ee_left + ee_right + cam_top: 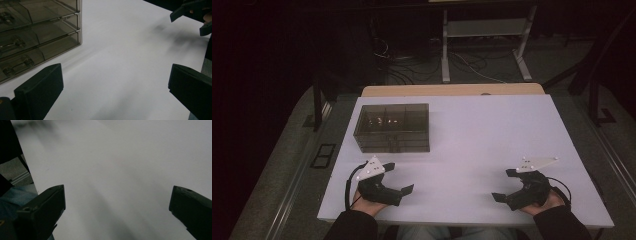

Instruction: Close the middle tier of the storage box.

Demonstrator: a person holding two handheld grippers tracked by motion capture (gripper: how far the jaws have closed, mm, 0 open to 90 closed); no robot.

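Note:
A smoky see-through drawer box (392,127) stands on the white table top (492,135), left of the middle. My left gripper (399,177) rests near the front edge, below the box, jaws wide apart and empty. In the left gripper view the box (37,32) shows three stacked drawers with small handles at the upper left, beyond my open left gripper (116,82). My right gripper (503,185) lies at the front right, also open with nothing in it. In the right gripper view bare white table lies between the spread jaws of that gripper (117,202).
The right gripper (192,15) appears at the top right of the left gripper view. A wooden strip (452,90) borders the table's far edge. Behind it are a white metal stand (484,45) and cables (422,65) on the floor. The person's knee (12,197) shows past the near edge.

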